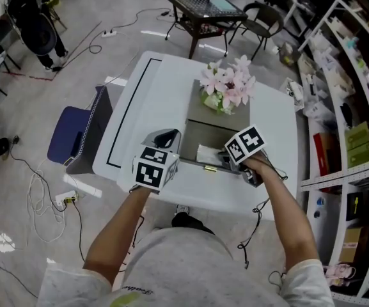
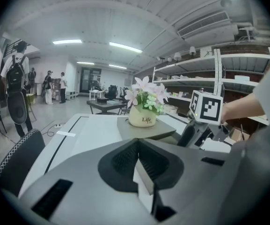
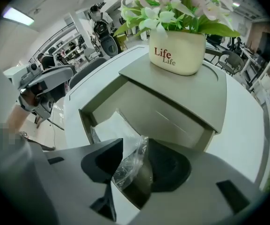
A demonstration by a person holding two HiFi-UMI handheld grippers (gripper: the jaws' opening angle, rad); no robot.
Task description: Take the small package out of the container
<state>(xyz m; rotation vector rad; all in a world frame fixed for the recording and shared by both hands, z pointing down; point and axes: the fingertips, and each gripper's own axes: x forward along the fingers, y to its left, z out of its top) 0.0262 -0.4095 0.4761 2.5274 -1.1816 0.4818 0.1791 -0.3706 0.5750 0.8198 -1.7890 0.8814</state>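
A grey container stands on the white table, its drawer pulled out toward me. In the drawer lies the small package, white in clear crinkled wrap, also seen in the head view as the package. My right gripper reaches into the drawer from the front. It is open, and the wrap's loose edge lies between its pads without being pinched. My left gripper is at the drawer's front left corner, shut on a thin grey drawer wall. In the head view the left gripper sits left of the right gripper.
A cream flower pot with pink flowers stands on the container's lid. A blue chair is left of the table, shelves at the right, a dark table behind. Cables lie on the floor. People stand far left.
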